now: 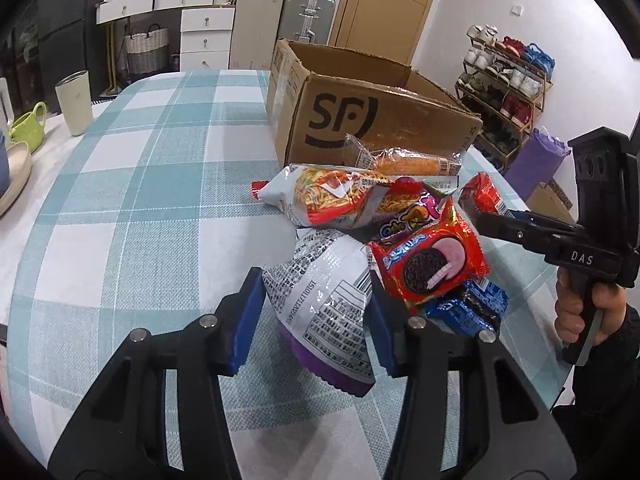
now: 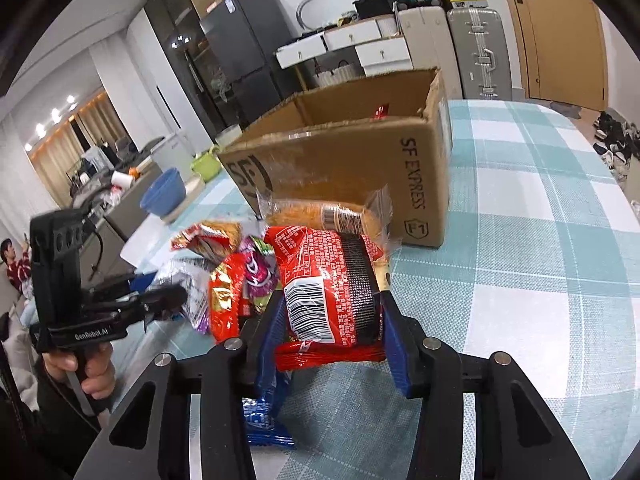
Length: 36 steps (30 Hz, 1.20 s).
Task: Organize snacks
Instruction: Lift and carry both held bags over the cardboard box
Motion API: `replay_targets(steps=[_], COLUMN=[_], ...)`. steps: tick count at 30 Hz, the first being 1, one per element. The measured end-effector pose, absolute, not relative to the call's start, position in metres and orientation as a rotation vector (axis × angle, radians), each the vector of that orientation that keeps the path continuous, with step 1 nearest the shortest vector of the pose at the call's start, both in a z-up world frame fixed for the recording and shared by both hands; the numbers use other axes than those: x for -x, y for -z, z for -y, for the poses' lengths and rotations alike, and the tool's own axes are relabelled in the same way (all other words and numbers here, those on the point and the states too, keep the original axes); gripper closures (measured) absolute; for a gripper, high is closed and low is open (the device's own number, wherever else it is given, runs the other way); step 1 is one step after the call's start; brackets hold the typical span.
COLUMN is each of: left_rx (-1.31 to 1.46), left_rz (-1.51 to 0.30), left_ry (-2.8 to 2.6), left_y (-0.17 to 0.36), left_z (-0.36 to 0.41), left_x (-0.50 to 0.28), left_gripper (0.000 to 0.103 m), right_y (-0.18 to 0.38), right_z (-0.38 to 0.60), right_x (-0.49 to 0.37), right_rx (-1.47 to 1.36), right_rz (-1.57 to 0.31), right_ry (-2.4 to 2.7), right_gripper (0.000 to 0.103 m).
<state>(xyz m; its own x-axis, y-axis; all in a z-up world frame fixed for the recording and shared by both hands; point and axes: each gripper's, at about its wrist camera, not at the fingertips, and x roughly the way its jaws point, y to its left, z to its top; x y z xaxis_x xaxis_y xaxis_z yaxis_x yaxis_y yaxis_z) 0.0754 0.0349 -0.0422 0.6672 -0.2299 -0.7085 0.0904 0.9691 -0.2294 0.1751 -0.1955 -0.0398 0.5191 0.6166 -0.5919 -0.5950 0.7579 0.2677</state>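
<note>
On the box [image 1: 360,116] — "SF", "SF EXPRESS".

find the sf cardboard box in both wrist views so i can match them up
Left wrist view: the cardboard box sits upper centre, open top, logo facing the camera, behind the snack pile.
Right wrist view: the cardboard box sits centre, its corner toward the camera, with SF EXPRESS printed down its right side.
Shared landmark: the clear-wrapped orange snack lying against the box's front.

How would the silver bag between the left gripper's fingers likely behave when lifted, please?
The silver bag looks puffy and crinkled, so probably light and floppy, sagging outside the left gripper. Its glossy film may slip. The red cookie pack leaning on it might slide off.
</note>
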Motion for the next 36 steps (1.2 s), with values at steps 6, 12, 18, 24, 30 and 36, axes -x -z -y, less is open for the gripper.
replay_targets(steps=[6,12,18,24,30,36], left_rx=[0.212,0.268,0.265,0.279,0.259,0.242], left_rz=[-0.770,-0.718,-0.696,-0.680,-0.640,-0.631], left_ry=[0.146,0.132,0.128,0.133,0.133,0.148], left_y=[0.028,0.011,-0.006,-0.022,-0.049,-0.068], left_z=[-0.045,-0.057,-0.056,-0.053,-0.048,-0.043], left_x=[-0.055,-0.045,-0.044,-0.042,-0.043,-0.060], left_gripper=[0.058,0.058,0.058,0.058,0.058,0.058], right_y=[0.029,0.014,0.001,-0.010,-0.020,-0.027], right_z=[0.204,0.211,0.214,0.214,0.215,0.215], right_x=[-0.170,-0.164,-0.160,-0.159,-0.163,-0.170], right_rx=[-0.059,-0.064,-0.066,-0.064,-0.067,-0.080], right_rz=[-0.697,-0.661,-0.634,-0.620,-0.606,-0.602], right_ry=[-0.732,-0.719,-0.709,-0.709,-0.699,-0.688], right_gripper=[0.058,0.058,0.058,0.058,0.058,0.058])
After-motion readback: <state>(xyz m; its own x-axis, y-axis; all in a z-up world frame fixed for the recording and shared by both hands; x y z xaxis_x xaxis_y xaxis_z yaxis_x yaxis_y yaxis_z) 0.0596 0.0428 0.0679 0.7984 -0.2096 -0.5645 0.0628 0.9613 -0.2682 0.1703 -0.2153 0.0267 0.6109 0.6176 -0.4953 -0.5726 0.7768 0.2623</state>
